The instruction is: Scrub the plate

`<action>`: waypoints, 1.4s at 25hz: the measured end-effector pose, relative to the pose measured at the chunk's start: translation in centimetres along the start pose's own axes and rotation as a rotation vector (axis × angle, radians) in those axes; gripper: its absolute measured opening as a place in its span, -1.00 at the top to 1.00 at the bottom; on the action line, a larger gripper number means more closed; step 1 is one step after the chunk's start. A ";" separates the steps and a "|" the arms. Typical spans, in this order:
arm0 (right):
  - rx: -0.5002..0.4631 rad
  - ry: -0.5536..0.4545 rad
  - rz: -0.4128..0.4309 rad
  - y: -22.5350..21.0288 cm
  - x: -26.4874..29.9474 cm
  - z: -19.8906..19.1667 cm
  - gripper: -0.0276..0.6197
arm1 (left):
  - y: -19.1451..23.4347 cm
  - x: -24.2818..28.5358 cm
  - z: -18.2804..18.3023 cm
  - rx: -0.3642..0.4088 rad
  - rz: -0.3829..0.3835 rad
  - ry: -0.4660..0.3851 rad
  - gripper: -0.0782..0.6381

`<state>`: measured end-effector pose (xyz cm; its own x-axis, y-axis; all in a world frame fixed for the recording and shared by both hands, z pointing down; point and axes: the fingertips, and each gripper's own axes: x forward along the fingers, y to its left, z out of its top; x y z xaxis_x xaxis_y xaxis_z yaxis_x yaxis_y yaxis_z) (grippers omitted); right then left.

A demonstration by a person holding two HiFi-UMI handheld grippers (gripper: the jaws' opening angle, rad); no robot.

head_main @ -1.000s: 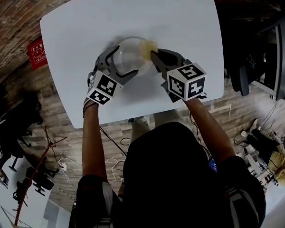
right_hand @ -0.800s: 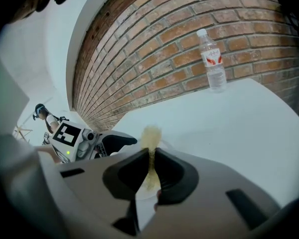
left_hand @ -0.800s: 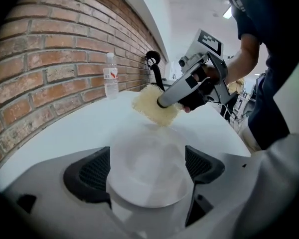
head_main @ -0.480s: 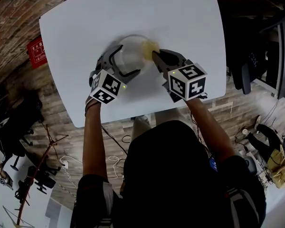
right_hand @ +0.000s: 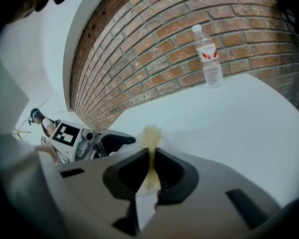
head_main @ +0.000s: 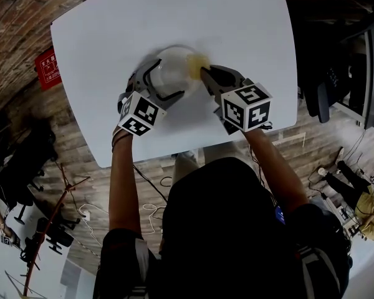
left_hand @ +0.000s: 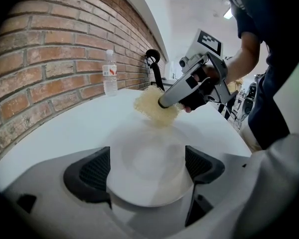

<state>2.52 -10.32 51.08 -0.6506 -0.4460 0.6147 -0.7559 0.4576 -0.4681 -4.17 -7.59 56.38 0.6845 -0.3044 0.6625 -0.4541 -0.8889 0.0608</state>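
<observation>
Yellow scourer (left_hand: 153, 108): pinched tight in right gripper (right_hand: 150, 166)
Left gripper (left_hand: 147, 169): clamped on plate (head_main: 170, 69)
Risk: hard strokes could have slid the plate loose

The left forearm (head_main: 120, 185) and right forearm (head_main: 272, 167) are stretched forward side by side, the left gripper (head_main: 164, 80) being closed with wide-set jaws on the rim of the plate (head_main: 172, 66), the right gripper (head_main: 204, 73) being clamped tight on a yellow scrubber (head_main: 195, 61).
</observation>
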 end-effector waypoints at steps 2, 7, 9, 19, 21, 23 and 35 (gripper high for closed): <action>-0.001 0.002 0.002 0.0 0.1 0.1 0.78 | 0.1 0.0 0.0 -0.005 -0.004 0.000 -0.46; -0.006 0.011 0.010 0.2 0.8 0.3 0.78 | 0.2 0.0 -0.2 0.008 -0.002 0.002 -0.46; -0.012 0.016 0.014 0.4 1.0 0.3 0.78 | 0.1 0.0 -0.1 0.005 -0.004 -0.004 -0.46; -0.053 0.053 0.054 2.1 3.2 1.3 0.78 | 0.1 0.0 0.0 -0.003 -0.008 -0.015 -0.46; -0.060 0.052 0.053 2.3 3.5 1.5 0.78 | 0.0 -0.1 0.1 -0.007 -0.011 -0.021 -0.46; -0.059 0.053 0.051 2.5 4.1 1.6 0.78 | 0.0 -0.1 -0.2 -0.008 -0.012 -0.024 -0.46; -0.094 0.160 0.044 3.3 7.2 0.9 0.78 | 0.3 0.0 -0.4 0.012 -0.018 -0.021 -0.46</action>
<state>-4.73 -12.74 53.35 -0.6572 -0.2995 0.6917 -0.7121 0.5473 -0.4397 -4.53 -7.70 56.70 0.7041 -0.2957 0.6456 -0.4351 -0.8981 0.0632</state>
